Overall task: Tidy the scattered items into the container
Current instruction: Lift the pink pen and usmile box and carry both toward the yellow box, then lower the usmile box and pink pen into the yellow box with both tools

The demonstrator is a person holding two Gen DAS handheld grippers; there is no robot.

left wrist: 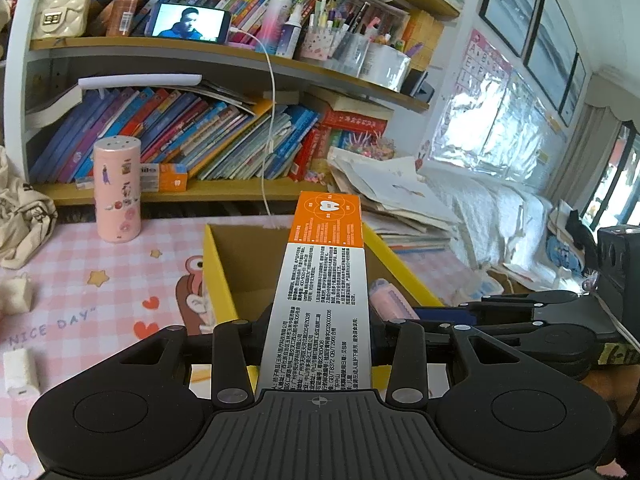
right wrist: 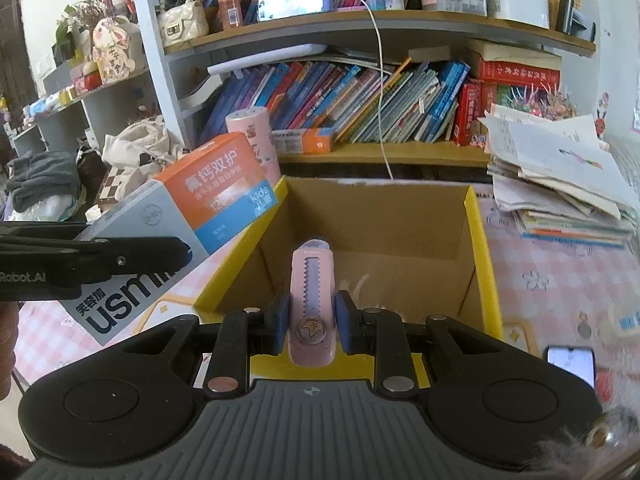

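Left claw (left wrist: 316, 320) clamped on long toothpaste box (left wrist: 320, 288), held over yellow cardboard box (right wrist: 484, 240) on pink tabletop (left wrist: 100, 280). Right claw (right wrist: 310, 320) gripping pink eraser (right wrist: 312, 300), also above box opening.

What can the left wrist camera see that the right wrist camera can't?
Only the left wrist view shows the two white blocks on the pink checked mat, and the windows on the far right.

Only the right wrist view shows the phone lying on the mat and the rabbit toy on the side shelf.

Both show the yellow box, the toothpaste carton clamped in the left gripper, the pink eraser clamped in the right gripper, the pink tin and the bookshelf.
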